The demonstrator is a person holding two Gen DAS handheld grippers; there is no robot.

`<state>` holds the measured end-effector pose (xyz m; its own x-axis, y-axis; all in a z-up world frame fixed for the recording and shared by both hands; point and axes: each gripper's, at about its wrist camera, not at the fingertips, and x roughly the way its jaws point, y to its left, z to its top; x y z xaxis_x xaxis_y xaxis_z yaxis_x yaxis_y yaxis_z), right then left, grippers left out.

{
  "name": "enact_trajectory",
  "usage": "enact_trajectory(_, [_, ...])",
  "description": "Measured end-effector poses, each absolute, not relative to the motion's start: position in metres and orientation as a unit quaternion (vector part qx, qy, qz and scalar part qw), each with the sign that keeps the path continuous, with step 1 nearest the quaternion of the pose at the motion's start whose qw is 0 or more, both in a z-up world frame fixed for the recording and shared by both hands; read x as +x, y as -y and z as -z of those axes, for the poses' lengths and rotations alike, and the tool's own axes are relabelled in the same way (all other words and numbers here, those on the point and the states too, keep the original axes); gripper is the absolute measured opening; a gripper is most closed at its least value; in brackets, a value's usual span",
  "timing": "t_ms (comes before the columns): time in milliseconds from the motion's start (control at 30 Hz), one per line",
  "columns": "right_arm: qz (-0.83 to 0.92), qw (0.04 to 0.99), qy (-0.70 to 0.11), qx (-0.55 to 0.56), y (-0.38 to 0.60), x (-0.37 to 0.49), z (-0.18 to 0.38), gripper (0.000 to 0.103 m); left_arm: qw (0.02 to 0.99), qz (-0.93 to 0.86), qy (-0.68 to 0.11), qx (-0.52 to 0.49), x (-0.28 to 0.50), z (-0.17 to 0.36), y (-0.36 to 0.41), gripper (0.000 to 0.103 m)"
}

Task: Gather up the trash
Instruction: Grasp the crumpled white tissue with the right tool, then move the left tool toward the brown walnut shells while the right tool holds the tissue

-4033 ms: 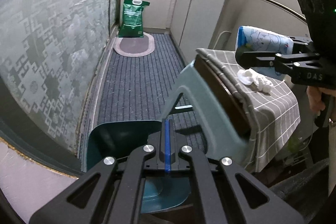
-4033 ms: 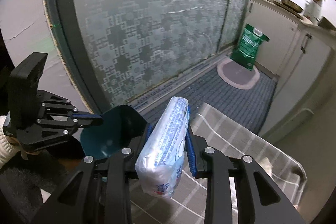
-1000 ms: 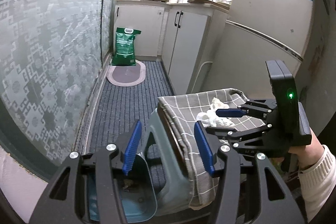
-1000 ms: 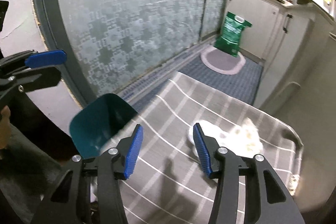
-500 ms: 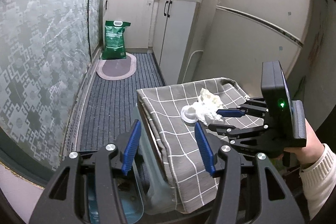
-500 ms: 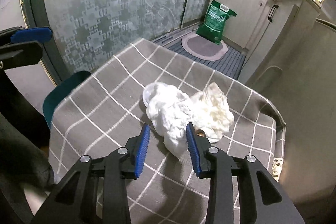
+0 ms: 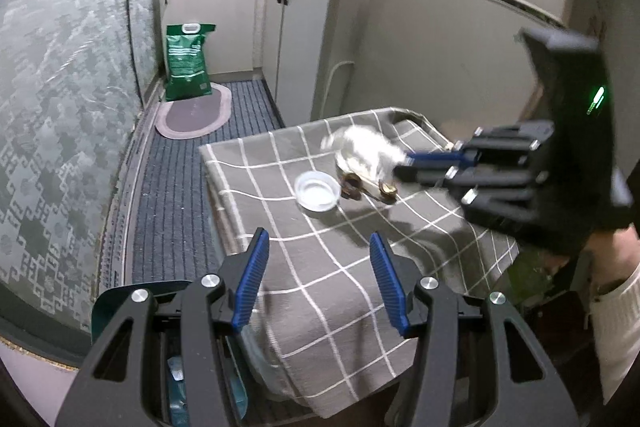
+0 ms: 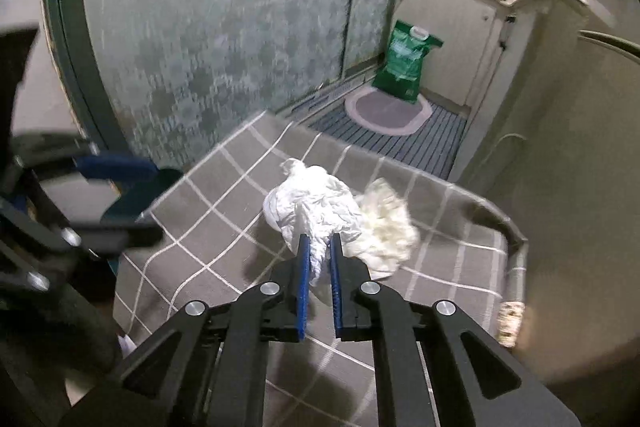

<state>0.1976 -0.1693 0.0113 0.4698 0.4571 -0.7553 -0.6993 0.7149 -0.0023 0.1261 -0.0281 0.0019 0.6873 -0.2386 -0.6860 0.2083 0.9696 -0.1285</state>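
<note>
Right gripper [image 8: 319,259] fingers, apart earlier, now clamp the tissue wad [image 8: 316,211]; left gripper [image 7: 318,281] stays spread.

Tissue wad [image 7: 366,151] motion-blurred; trash bin [image 7: 132,297] mostly hidden.

White crumpled tissue [image 8: 316,211], grey white-checked cloth [image 7: 320,267], blue-padded black right hand-held gripper [image 8: 319,259], green bag [image 7: 187,61]

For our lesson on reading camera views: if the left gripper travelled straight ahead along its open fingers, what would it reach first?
The left gripper would probably first meet the checked cloth just ahead, then the clear round lid. Depth is uncertain in a fisheye view.
</note>
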Motion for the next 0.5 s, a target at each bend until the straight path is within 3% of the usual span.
enact_trajectory(267, [-0.334, 0.854, -0.381, -0.12, 0.203, 0.199, -0.023, 0.009, 0.91, 0.145, -0.388, -0.013, 0.139, 0.013, 0.053, 0.052])
enact_trajectory(367, [-0.332, 0.852, -0.387, -0.12, 0.208, 0.199, -0.019, 0.009, 0.905, 0.148, -0.399, -0.011, 0.147, 0.022, 0.061, 0.043])
enact_trajectory(500, [-0.329, 0.85, -0.394, -0.121, 0.218, 0.196, -0.012, 0.009, 0.899, 0.155, -0.408, -0.02, 0.157, 0.031, 0.067, 0.042])
